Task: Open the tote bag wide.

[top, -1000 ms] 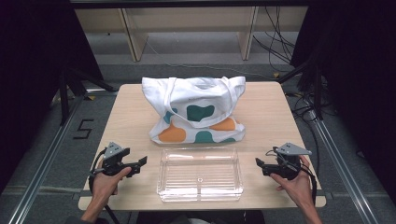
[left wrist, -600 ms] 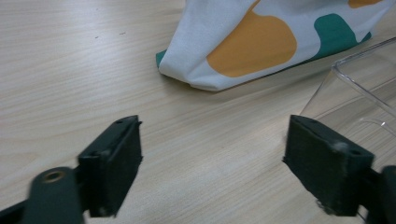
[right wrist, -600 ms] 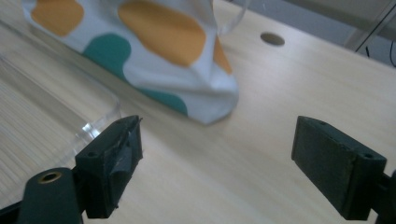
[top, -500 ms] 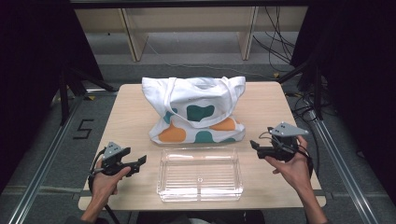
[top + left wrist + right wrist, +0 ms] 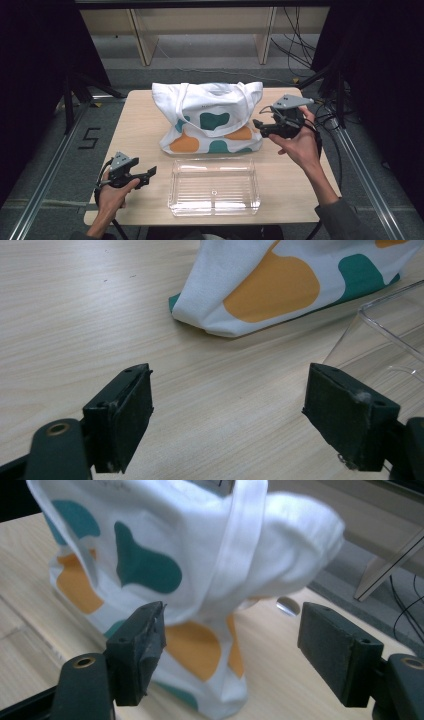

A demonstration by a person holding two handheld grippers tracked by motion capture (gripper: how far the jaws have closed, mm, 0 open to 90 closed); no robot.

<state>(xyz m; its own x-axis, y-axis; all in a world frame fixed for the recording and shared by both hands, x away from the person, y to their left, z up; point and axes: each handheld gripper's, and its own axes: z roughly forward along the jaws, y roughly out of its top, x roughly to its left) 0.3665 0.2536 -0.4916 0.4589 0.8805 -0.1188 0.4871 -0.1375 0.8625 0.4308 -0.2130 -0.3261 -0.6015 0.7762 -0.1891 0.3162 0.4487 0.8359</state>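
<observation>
Hands at a wooden table [image 5: 145,110]: the right gripper [image 5: 262,126] is hovering at centre right of the high view, just beside the right edge of the white tote bag [image 5: 210,120] with teal and orange blotches. Its jaws are standing wide, having just been closing a little, gripping nothing, with the bag's edge showing beyond the gap. The left gripper [image 5: 148,175] is resting at lower left, jaws spread and empty, near a clear plastic tray [image 5: 214,202] lying at bottom centre, just in front of the bag.
</observation>
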